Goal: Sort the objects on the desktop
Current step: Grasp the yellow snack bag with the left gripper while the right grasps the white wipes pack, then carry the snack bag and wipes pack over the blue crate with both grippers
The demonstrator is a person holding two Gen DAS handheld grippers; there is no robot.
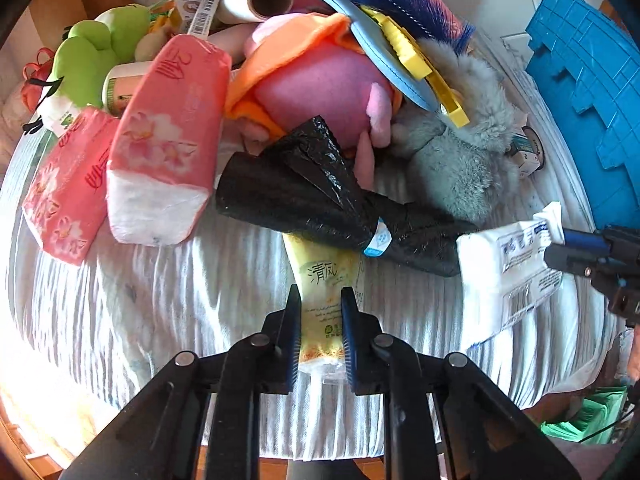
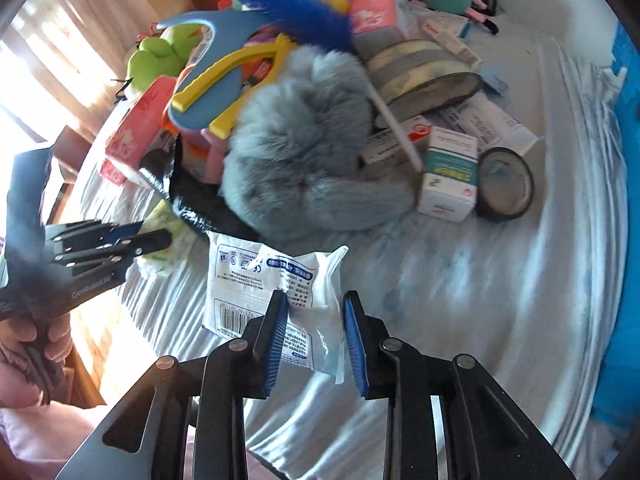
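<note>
A pile of objects lies on a white striped cloth. My left gripper is shut on a yellow tissue pack, whose far end lies under a black bag roll. My right gripper is shut on a white wet-wipe pack, held just above the cloth; this pack also shows in the left wrist view. The left gripper shows at the left of the right wrist view.
The pile holds pink tissue packs, a pink and orange plush, a grey furry toy, a green plush, a blue feather duster, a medicine box and a tape roll. A blue crate stands at the right.
</note>
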